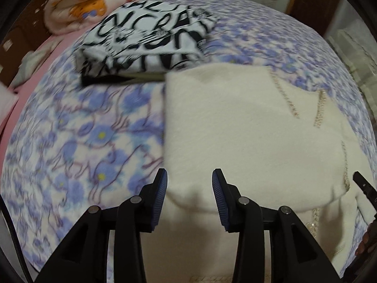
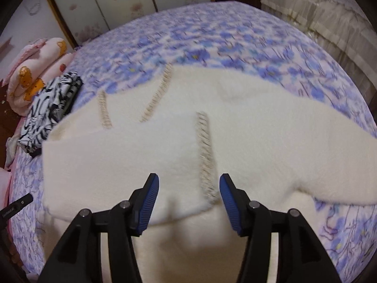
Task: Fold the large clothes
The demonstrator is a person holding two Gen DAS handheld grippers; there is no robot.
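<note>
Cream fleece garment with beige stitched trim (image 1: 247,129) lies on the blue-flowered bedspread (image 1: 82,146), touching a folded black-and-white printed garment (image 1: 146,42); the left gripper (image 1: 189,179) hovers above its edge, jaws apart. From the right wrist, that cream garment (image 2: 165,146) covers the bedspread's (image 2: 235,47) middle beneath the right gripper (image 2: 188,184), jaws likewise spread, holding nothing.

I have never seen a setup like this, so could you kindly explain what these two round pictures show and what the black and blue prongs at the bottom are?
There is no robot here: a person holds a hand-operated two-finger gripper in each hand, and each one carries a wide-angle camera looking forward along its fingers. One picture comes from the left gripper, the other from the right gripper. The prongs are their fingers with blue pads. Both are open and hold nothing. They hover over a cream sweater with beige stitched trim, lying partly folded on a bed with a blue flowered cover. Beside it sits a folded black-and-white patterned garment, and farther back a pink bundle of bedding.
</note>
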